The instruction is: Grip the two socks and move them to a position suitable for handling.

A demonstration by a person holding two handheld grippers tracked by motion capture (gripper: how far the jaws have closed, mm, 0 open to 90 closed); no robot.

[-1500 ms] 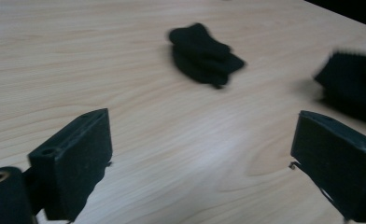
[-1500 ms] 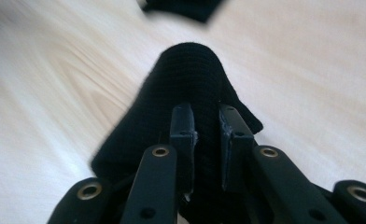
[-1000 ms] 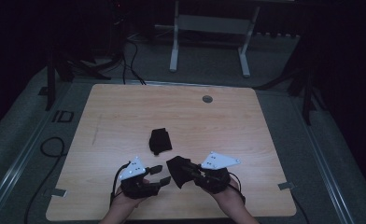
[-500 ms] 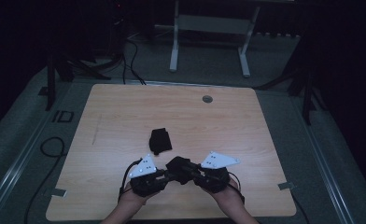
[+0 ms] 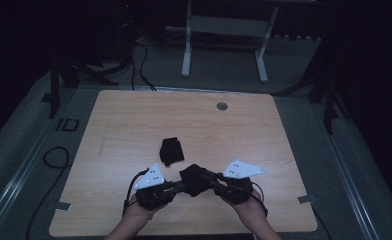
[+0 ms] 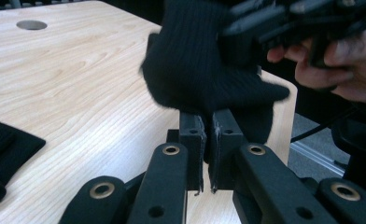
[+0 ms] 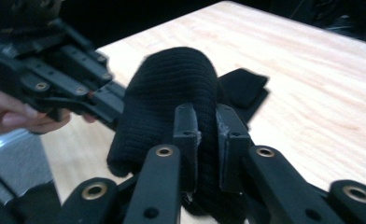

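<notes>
Down at the near edge of the table (image 5: pixel 109 115), two hands come in from the bottom of the high view, each carrying a gripper. The left gripper (image 5: pixel 180 186) has its jaws clamped tight on one side of a black knitted sock (image 5: pixel 194 179), which sits bunched up between the two tools, just above the wood. In the left gripper view the two pads are pinched together with a fold of the sock (image 6: pixel 204 70) caught between them, and the fabric rises in a dark lump straight ahead.

The right gripper (image 5: pixel 210 181) bites the same sock from the other side. Its jaws have just been closing, and in the right gripper view the sock (image 7: pixel 172 98) bulges round and ribbed in front of the narrow gap, cloth squeezed between the pads. The left gripper (image 7: pixel 107 103) shows across from it there, nosing into the knit, a person's fingers wrapped around its handle.

A little farther up the table lies a second black sock (image 5: pixel 171 150), folded flat and untouched, near the held one but clear of both grippers. In the left gripper view its corner (image 6: pixel 6 154) pokes in at the left edge.

Farther still, near the far edge of the tabletop, sits a small round hole (image 5: pixel 222 106). Beyond the table, a grey floor with a loose cable (image 5: pixel 54 155) at the left.
</notes>
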